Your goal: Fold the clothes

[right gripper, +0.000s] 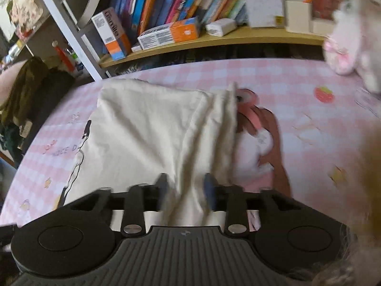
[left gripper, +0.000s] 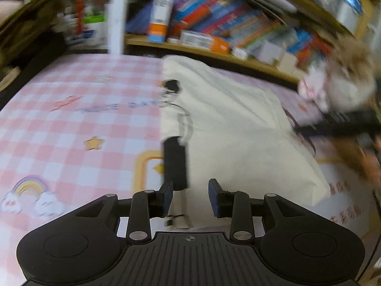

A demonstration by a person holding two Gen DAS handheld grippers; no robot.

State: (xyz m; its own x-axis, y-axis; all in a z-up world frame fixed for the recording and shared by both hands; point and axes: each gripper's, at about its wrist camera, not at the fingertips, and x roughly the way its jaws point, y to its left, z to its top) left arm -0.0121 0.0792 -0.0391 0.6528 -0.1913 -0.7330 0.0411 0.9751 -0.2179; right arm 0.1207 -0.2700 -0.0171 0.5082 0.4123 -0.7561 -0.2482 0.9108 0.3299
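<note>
Fingers (right gripper: 206, 186) of right gripper (right gripper: 184, 188) around cream garment (right gripper: 147, 128), left gripper (left gripper: 190, 197) spread, empty

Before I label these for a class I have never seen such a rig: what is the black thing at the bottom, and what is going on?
Each picture comes from a camera mounted on a hand-held gripper, looking forward along its two fingers. A person holds one in each hand. The left gripper is open above a cream garment with a black printed figure, lying on a pink checked cloth. The right gripper has a bunched fold of that garment between its fingers; blur hides whether it is clamped. Behind is a bookshelf.
</note>
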